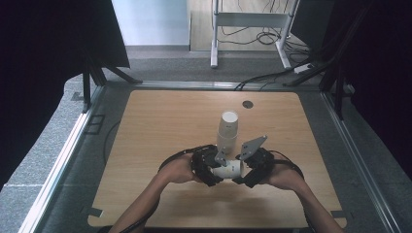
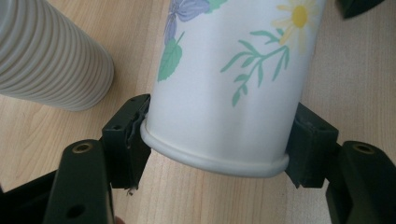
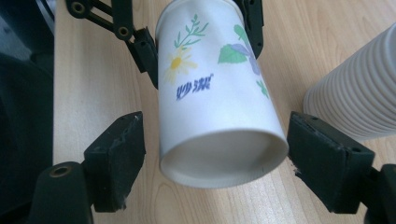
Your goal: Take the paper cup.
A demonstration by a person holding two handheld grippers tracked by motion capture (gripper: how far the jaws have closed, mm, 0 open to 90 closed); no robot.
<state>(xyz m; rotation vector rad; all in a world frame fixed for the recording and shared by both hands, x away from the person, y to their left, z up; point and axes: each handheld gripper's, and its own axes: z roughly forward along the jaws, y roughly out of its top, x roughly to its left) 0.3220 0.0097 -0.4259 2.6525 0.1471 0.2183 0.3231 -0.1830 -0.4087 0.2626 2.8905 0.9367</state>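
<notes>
Pale wooden tabletop [image 1: 160, 126] carries everything. Nearest, a flowered paper cup [image 1: 228, 169] is held on its side, clamped at the rim by the left gripper [image 1: 217, 167]; the right gripper [image 1: 243, 170] flanks its base, fingers [image 3: 116, 154] released. Just beyond, a stack of cups [image 1: 227, 131] stands close.

A flowered paper cup [image 3: 217, 93] lies between the open right claw [image 3: 217, 161].

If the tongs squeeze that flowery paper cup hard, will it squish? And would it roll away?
Probably yes. The flowery paper cup looks thin-walled and empty, so a hard pinch from the left tongs at its rolled rim would likely dent it. It seems very light. Laid on the table, its round tapered shape would probably roll in a curve.
</notes>
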